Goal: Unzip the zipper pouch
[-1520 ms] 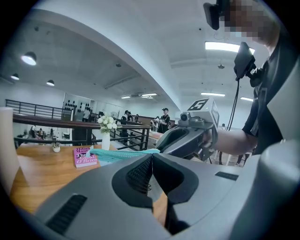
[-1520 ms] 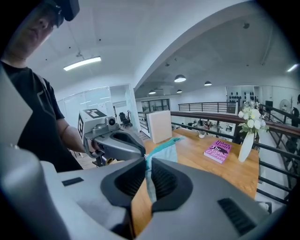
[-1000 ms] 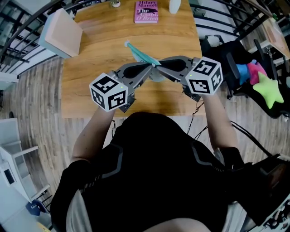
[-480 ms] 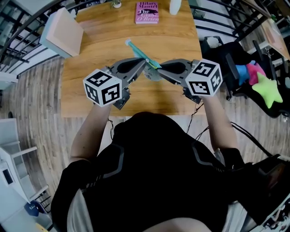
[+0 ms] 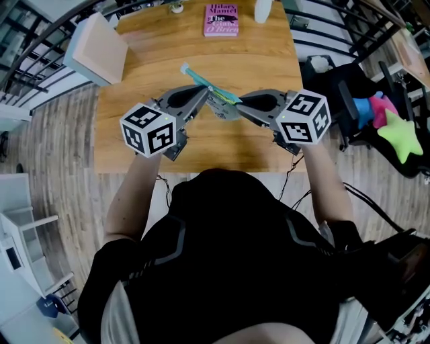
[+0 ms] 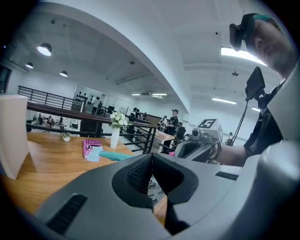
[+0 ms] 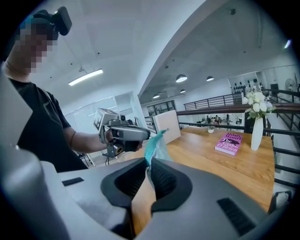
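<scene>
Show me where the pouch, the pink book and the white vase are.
pouch (image 5: 199,76): head view, on its teal zipper edge.
book (image 5: 221,19): head view, middle of the pink cover.
vase (image 7: 257,135): right gripper view, on its white body.

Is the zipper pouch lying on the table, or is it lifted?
Lifted: the right tongs grip the zipper pouch by its edge above the wooden table.
</scene>
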Demonstrator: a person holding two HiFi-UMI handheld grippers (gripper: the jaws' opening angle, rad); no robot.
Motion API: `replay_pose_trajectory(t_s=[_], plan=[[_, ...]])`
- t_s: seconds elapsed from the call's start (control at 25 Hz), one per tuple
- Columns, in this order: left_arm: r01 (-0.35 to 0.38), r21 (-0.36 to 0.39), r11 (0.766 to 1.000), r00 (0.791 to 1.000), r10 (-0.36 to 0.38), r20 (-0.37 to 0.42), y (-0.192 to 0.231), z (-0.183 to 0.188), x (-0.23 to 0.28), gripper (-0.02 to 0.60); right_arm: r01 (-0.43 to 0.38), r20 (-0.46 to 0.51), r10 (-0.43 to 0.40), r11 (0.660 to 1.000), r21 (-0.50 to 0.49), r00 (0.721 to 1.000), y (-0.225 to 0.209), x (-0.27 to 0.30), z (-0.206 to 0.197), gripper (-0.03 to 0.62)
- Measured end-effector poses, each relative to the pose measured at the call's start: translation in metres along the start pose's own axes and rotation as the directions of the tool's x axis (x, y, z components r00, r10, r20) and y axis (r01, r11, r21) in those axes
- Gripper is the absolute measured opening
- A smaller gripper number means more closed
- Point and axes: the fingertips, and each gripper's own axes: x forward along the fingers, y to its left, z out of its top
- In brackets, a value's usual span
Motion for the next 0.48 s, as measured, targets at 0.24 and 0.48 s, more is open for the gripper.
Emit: replay_pose_trajectory(t_s=[0.24,0.48], plan=[[-0.041,-0.021,0.999,0.999,0.041,0.008,0.014,0.001,-0.003,0.029,-0.005,-0.013,0.005,1.0,-0.007,1.0,-0.008,-0.001,0.001,0.046],[-0.081,-0.024,0.996,0.997,0.082,0.012,0.022,-0.001,-0.007,0.029,-0.017,-0.019,0.016,1.0,-0.015,1.0,-0.012,0.001,0.0,0.046]])
